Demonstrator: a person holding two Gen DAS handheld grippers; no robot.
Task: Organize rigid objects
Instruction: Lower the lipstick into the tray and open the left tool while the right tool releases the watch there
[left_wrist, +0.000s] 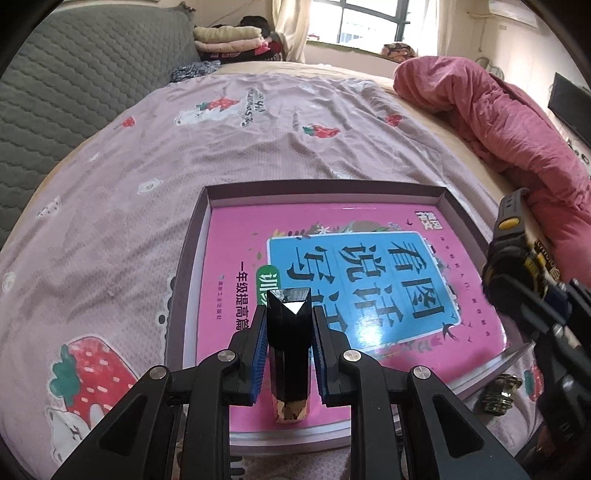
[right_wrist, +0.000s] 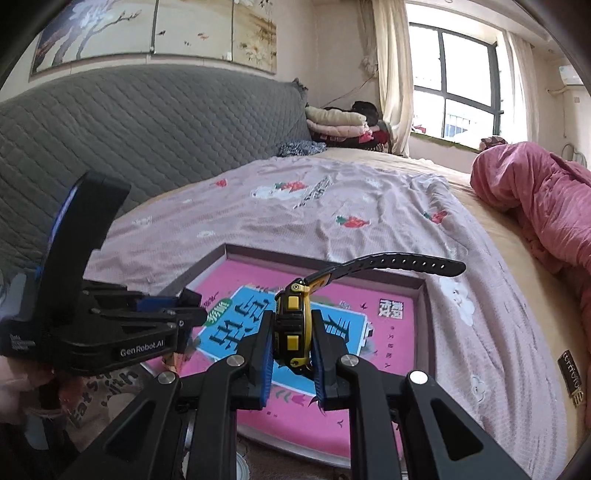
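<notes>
Both grippers are clamped on small hard items above the shallow grey cardboard box tray (left_wrist: 199, 236) lying on the bed.

Left gripper (left_wrist: 289, 354) has its blue ribbed pads pressed on the flat sides of a glossy black faceted lipstick-style tube with a gold base (left_wrist: 289, 347), held lengthwise over the pink-and-blue glossy book (left_wrist: 369, 280) that fills the tray. Right gripper (right_wrist: 292, 345) pinches the black-and-yellow plastic case of a digital wristwatch (right_wrist: 290, 328), its black rubber strap (right_wrist: 399, 264) sticking out free over the tray. The tube looks light, stiff and slick, so a grip on its flat faces near mid-length seems safest; it may roll or slide on the smooth book cover. The watch case is rigid and probably sturdy, but the strap is floppy, so the case is the part to hold. A brass-coloured metal fitting (left_wrist: 498, 391) lies on the sheet just beside the tray.
</notes>
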